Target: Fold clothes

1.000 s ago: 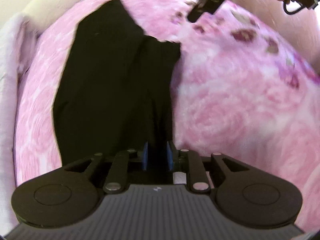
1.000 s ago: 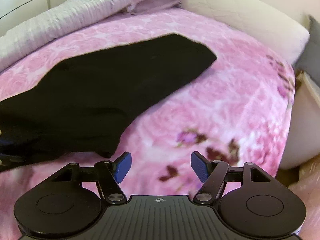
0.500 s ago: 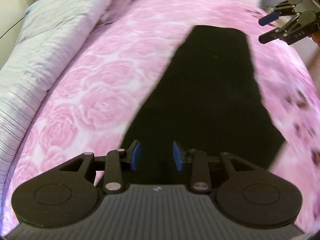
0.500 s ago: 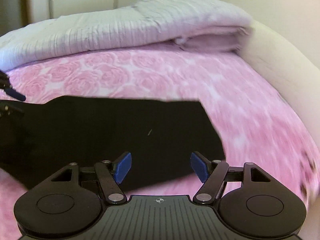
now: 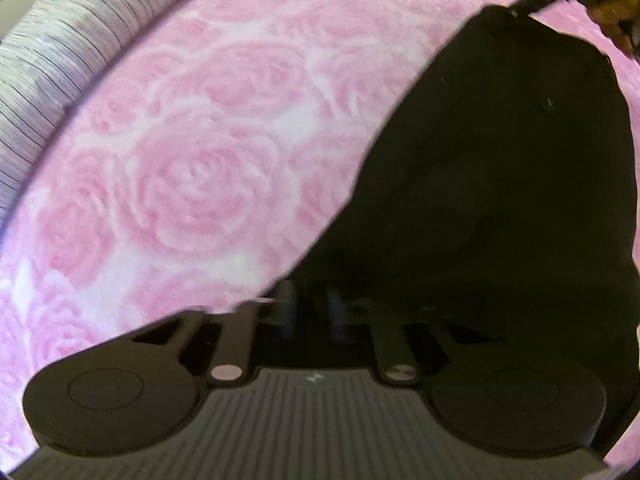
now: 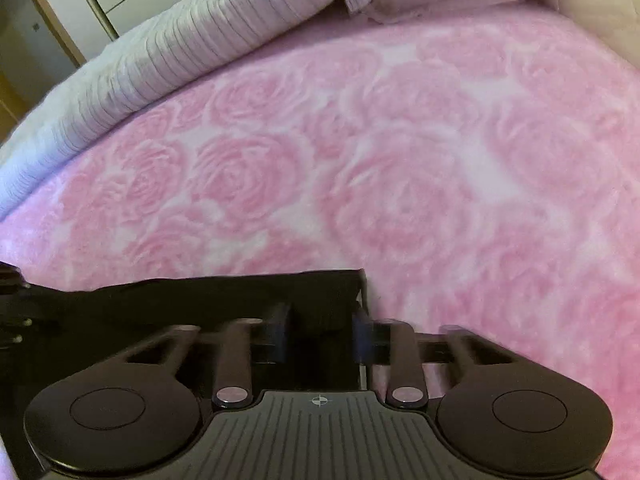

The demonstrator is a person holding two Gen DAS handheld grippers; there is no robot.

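Left wrist view: left gripper (image 5: 310, 312) nipping the near edge of the black garment (image 5: 500, 184), lying on the pink bedspread (image 5: 200, 160). Right gripper (image 6: 320, 334) narrowing over the far corner, grip uncertain. Advise lifting both corners level, keeping the edge taut.

Two low views, shared pink bedspread (image 5: 208, 168)

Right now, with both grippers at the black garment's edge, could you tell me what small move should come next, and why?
Probably close the right gripper fully on the black garment: its corner sits between the fingers, which look only part-closed, while the left gripper already straddles the same edge on the pink blanket.
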